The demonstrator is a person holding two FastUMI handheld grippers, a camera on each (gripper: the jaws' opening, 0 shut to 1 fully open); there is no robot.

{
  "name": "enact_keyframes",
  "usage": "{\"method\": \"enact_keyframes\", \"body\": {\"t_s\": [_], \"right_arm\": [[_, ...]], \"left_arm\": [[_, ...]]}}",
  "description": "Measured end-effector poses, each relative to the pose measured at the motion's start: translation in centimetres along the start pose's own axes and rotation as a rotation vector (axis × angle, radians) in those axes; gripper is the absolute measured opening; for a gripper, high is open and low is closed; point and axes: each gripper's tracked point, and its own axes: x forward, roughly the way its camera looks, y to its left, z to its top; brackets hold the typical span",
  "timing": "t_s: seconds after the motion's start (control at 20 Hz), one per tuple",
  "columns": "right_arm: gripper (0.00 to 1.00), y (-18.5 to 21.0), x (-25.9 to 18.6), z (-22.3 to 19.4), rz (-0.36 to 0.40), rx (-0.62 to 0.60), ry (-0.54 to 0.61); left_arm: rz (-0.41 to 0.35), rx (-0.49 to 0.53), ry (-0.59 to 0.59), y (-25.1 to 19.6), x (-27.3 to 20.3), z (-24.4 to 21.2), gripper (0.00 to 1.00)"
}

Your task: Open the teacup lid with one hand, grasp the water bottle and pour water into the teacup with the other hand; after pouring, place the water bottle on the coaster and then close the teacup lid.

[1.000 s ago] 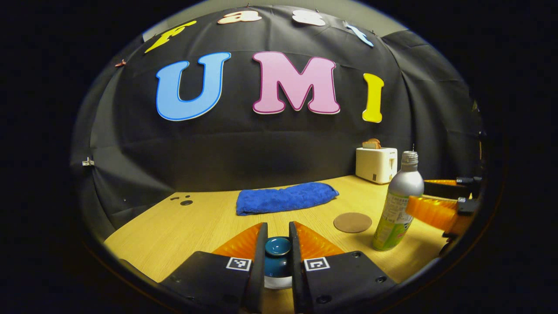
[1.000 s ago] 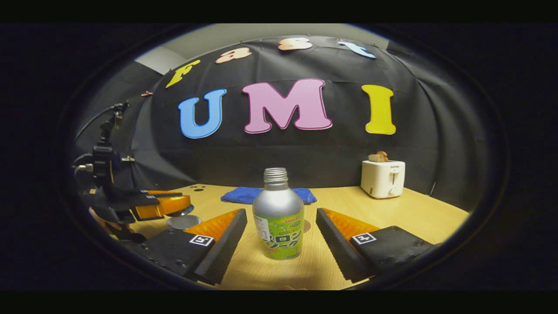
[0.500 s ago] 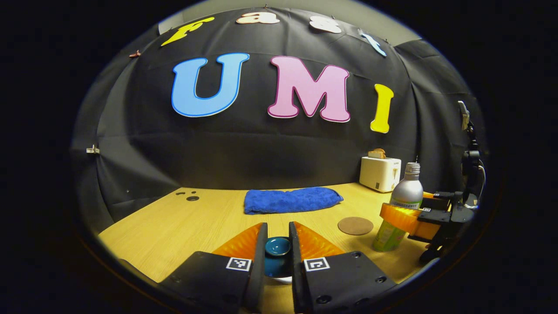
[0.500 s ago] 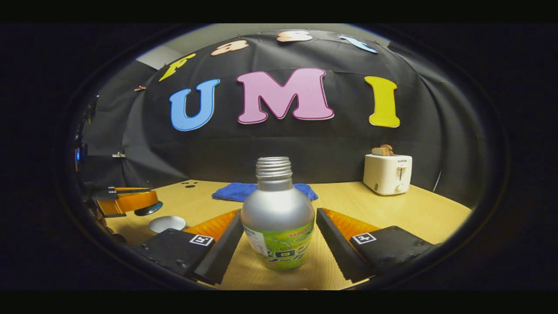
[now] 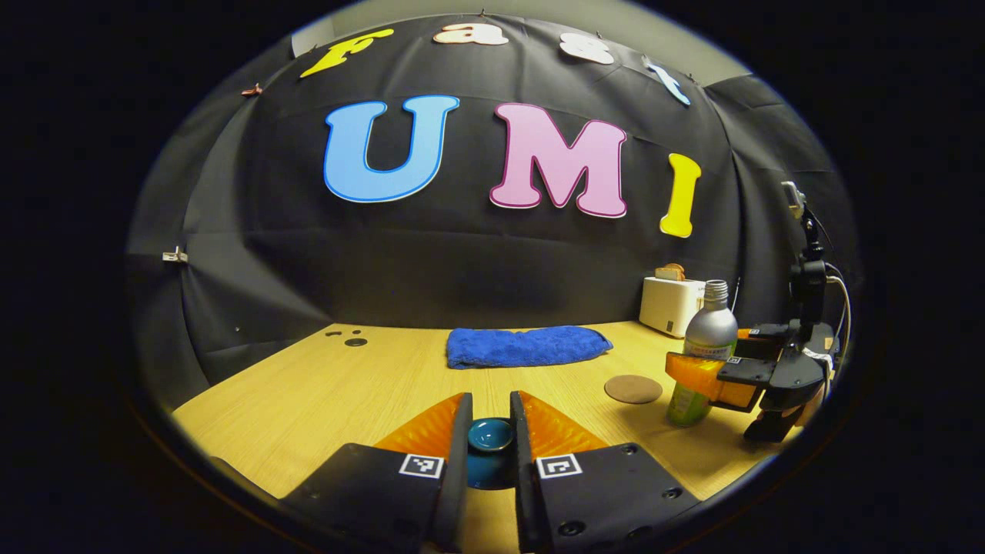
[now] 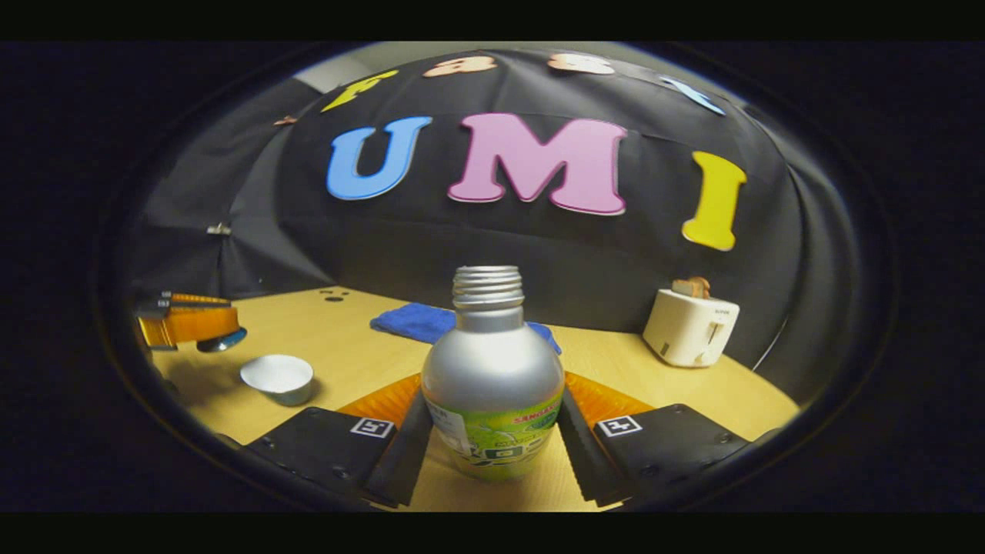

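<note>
**Both grippers loaded: lid in left, bottle in right**

Left gripper (image 5: 490,435) jaws nearly together, pinching the teal teacup lid (image 5: 491,437) by its knob, held above the table (image 5: 308,400). Right gripper (image 6: 492,431) jaws narrowed onto the water bottle (image 6: 492,385), both fingers pressed to its sides; the bottle is uncapped and upright, bottom at the table. In the right gripper view the open teacup (image 6: 278,378) sits at 9 o'clock, well apart from the bottle. In the left gripper view the coaster (image 5: 632,388) lies at 3 o'clock, just left of the bottle. Blue towel (image 5: 528,345) and white toaster (image 5: 672,305) sit at the back, by the black cloth wall.
</note>
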Motion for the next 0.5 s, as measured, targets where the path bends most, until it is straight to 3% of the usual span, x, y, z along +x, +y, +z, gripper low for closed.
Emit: {"method": "enact_keyframes", "body": {"t_s": [0.2, 0.5], "right_arm": [[0.80, 2.1, 0.9, 0.4, 0.016, -0.265, 0.005], [0.80, 4.3, 1.5, 1.6, -0.023, -0.629, -0.056]], "left_arm": [[0.005, -0.034, -0.025, 1.0, -1.1, 0.8, 0.30], [0.027, -0.033, -0.059, 3.6, -3.2, 1.8, 0.30]]}}
